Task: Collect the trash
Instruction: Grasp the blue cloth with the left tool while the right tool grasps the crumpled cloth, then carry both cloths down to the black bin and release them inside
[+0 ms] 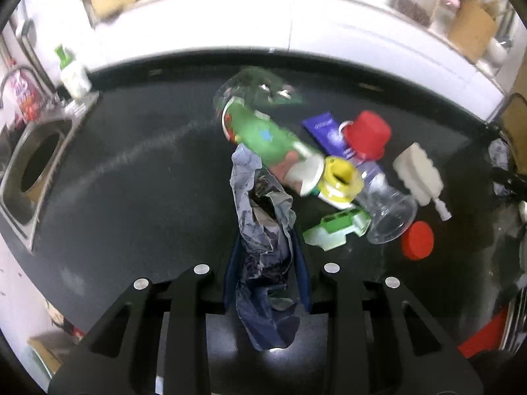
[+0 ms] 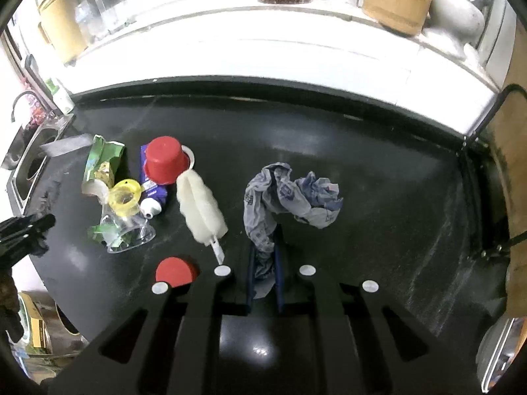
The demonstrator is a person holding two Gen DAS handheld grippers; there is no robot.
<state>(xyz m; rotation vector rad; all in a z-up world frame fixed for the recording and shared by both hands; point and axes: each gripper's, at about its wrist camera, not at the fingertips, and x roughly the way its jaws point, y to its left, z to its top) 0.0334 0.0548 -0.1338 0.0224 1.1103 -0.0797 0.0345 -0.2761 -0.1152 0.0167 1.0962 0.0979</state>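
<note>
Two grippers are each clamped on a piece of crumpled trash above a black tabletop [image 2: 378,177]. No label or print is readable: the writing on the purple tube [image 1: 326,131] and on the crumpled pieces is too blurred.

Left gripper [image 1: 266,279]: the jaws stand narrowly apart, pressed on a crumpled grey-blue wrapper [image 1: 263,217] that fills the gap and sticks out past the fingertips. Behind it in the left wrist view, a green bottle [image 1: 263,135] lies on its side.

Trash pile, left to right in the right wrist view: a green packet [image 2: 102,161], a yellow ring cap [image 2: 125,200] on a clear plastic cup [image 2: 128,233], a red cup [image 2: 163,161] over the purple tube, a white brush head [image 2: 201,210], and a red lid [image 2: 174,271] near the front edge.

Right gripper [image 2: 263,276]: the jaws are almost fully closed, pinching the tail of a grey-blue crumpled bag [image 2: 286,197].

Edges: a steel sink [image 2: 29,164] adjoins the tabletop at far left; a white tiled ledge [image 2: 263,59] runs along the back. The tabletop right of the bag lies open up to a black wire rack [image 2: 487,177] at the right edge.
</note>
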